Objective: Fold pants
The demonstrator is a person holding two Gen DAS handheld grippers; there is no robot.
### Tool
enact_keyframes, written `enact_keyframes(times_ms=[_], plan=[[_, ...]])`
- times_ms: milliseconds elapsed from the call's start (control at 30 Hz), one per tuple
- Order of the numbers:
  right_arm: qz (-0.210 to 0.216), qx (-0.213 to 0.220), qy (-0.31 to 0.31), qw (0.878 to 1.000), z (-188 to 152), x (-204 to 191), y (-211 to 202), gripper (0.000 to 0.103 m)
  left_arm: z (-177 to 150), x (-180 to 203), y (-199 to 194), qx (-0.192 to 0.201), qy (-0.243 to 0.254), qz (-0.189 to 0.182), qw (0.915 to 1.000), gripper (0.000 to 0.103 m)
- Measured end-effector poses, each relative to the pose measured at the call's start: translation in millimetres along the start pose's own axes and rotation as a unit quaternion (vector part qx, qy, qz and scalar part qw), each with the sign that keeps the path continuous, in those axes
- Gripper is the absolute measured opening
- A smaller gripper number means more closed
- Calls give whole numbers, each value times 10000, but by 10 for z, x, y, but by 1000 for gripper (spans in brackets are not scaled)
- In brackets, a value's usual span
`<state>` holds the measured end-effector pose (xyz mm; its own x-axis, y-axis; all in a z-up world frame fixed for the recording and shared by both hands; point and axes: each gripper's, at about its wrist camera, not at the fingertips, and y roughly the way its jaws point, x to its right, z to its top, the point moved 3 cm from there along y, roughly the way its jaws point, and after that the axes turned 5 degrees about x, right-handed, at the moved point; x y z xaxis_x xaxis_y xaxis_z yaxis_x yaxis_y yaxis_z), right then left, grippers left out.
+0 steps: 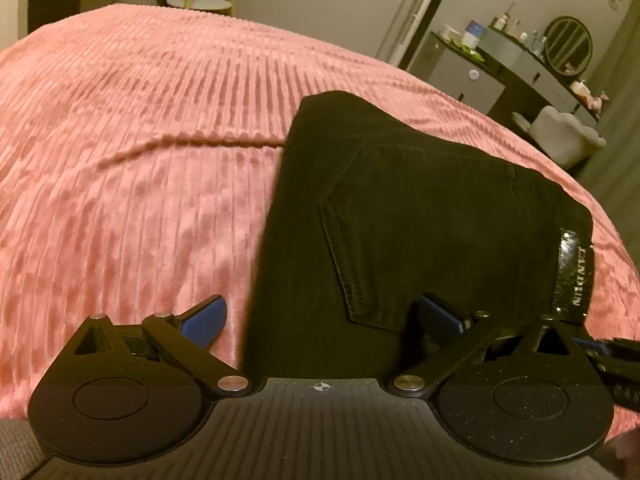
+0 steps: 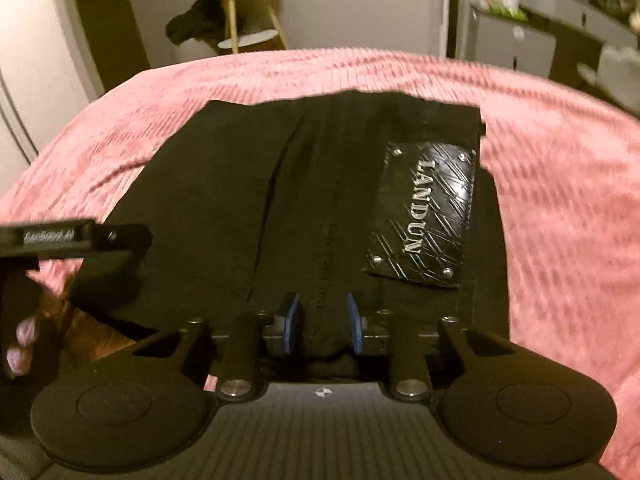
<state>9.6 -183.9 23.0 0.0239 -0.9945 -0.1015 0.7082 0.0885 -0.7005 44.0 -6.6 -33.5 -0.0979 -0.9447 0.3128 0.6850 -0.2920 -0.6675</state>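
The right hand-held gripper (image 2: 323, 322) has its blue-padded jaws partly closed around a raised ridge of the black denim pants (image 2: 320, 184) near the waistband, apparently pinching it, just beside the embossed black leather brand patch (image 2: 424, 210). The left hand-held gripper (image 1: 320, 316) is spread wide, straddling the pants' edge by the back pocket (image 1: 400, 232), holding nothing. The pants lie folded on the pink ribbed plush bedspread (image 1: 140, 160). Denim this thick should be soft but fairly heavy and grippy; seams and waistband look like the surest holds.

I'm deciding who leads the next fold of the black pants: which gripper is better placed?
Right. The right gripper has its blue pads close on either side of a ridge of the pants at the waistband. The left gripper gapes wide, gripping nothing.
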Motion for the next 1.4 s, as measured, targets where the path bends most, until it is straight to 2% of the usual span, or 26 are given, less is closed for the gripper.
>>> enact_keyframes(times_ms=[67, 133, 200, 267, 367, 433, 500, 600, 667, 733, 833, 933, 1000, 1033, 1100, 1133, 1233, 1333, 1367, 1400], plan=[[-77, -20, -130, 9999, 24, -29, 44, 23, 0, -9, -15, 20, -9, 0, 10000, 103], [-84, 30, -247, 9997, 25, -89, 15, 29, 6, -30, -48, 68, -74, -10, 9999, 103], [93, 126, -180, 9997, 13, -127, -83, 42, 26, -49, -100, 186, -156, -22, 9997, 103], [367, 291, -21, 9989, 21, -140, -233, 58, 61, -53, -197, 472, -194, -30, 9987, 103], [705, 629, 222, 9953, 71, -134, -437, 65, 130, -8, -365, 957, -166, -171, 9951, 103], [769, 854, 388, 9926, 160, -104, -527, 69, 196, 77, -400, 1035, -84, -340, 9940, 103], [634, 1045, 374, 9918, 296, -102, -548, 69, 259, 204, -360, 1004, 29, -501, 9937, 103], [198, 1119, 140, 9934, 555, -188, -393, 68, 360, 391, -235, 989, 307, -495, 9934, 103], [-23, 1103, -111, 9938, 734, -300, -218, 61, 471, 493, -85, 962, 400, -425, 9937, 103], [-164, 986, -361, 9943, 866, -405, -25, 50, 573, 584, 70, 919, 418, -419, 9940, 103], [-626, 624, -705, 9936, 931, -412, 310, 47, 646, 712, 326, 806, 664, -282, 9941, 103], [-863, 189, -746, 9933, 862, -226, 628, 48, 595, 706, 610, 570, 776, -25, 9954, 103], [-587, 83, -467, 9971, 764, -56, 747, 48, 482, 716, 742, 571, 1143, 182, 9916, 103], [-489, 89, -376, 9981, 734, -5, 783, 49, 402, 755, 787, 678, 1459, 333, 9864, 103], [-490, 106, -402, 9979, 703, -4, 832, 50, 273, 797, 812, 984, 1715, 510, 9789, 103], [-537, 120, -444, 9975, 694, -35, 837, 50, 249, 796, 799, 1048, 1730, 535, 9779, 103], [-484, 254, -383, 9978, 685, -62, 744, 55, 267, 763, 700, 1017, 1630, 472, 9802, 103], [-319, 428, -164, 9984, 615, -91, 455, 61, 297, 682, 479, 739, 1366, 327, 9873, 103], [-307, 506, -86, 9982, 573, -117, 316, 73, 309, 654, 410, 650, 1276, 158, 9896, 103], [-287, 569, 13, 9980, 515, -141, 195, 79, 281, 624, 297, 588, 1193, -35, 9911, 103]])
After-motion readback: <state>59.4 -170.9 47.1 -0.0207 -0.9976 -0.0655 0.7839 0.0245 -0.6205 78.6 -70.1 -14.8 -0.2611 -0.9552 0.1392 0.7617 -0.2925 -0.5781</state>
